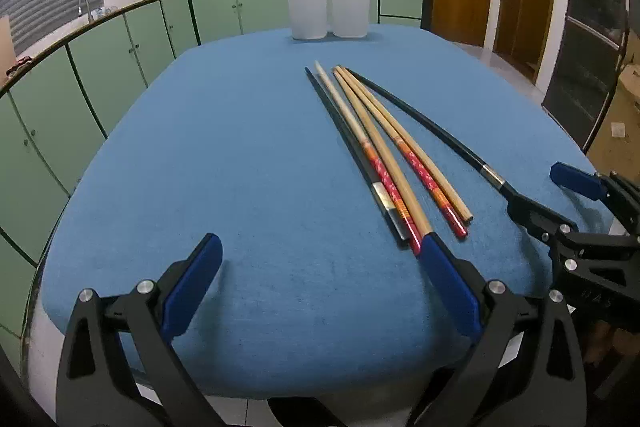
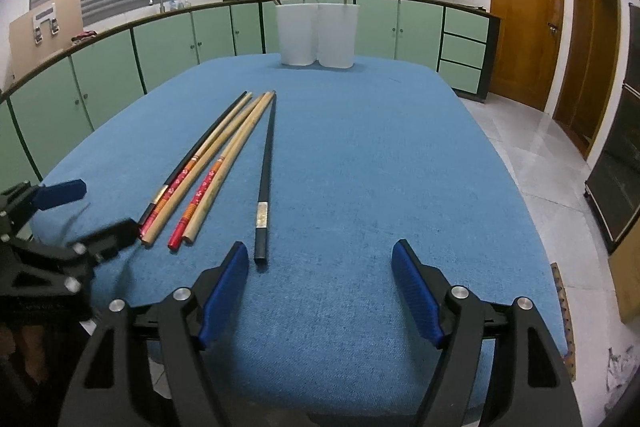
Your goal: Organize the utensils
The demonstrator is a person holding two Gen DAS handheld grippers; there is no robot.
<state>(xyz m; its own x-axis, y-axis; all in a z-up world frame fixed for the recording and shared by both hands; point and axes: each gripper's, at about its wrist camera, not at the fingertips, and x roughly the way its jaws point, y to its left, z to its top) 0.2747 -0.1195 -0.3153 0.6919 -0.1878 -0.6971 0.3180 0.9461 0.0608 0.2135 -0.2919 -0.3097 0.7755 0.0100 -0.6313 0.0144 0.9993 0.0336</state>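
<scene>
Several chopsticks (image 1: 384, 163) lie bundled on the blue tablecloth (image 1: 240, 167): bamboo ones, red-patterned ones and a black one. A second black chopstick (image 2: 266, 179) lies apart to their right. My left gripper (image 1: 320, 267) is open, and its right fingertip (image 1: 434, 247) is at the bundle's near ends. My right gripper (image 2: 320, 279) is open and empty, with the lone black chopstick's near end just ahead of its left finger (image 2: 228, 283). Two white cups (image 1: 308, 7) (image 1: 351, 6) stand side by side at the far edge, each holding one chopstick.
Each gripper shows in the other's view: the right gripper (image 1: 556, 195) beside the lone chopstick, the left gripper (image 2: 86, 213) by the bundle. Green cabinets (image 2: 180, 39) run behind the table. Wooden doors (image 2: 524, 15) and a tiled floor (image 2: 540, 163) are on the right.
</scene>
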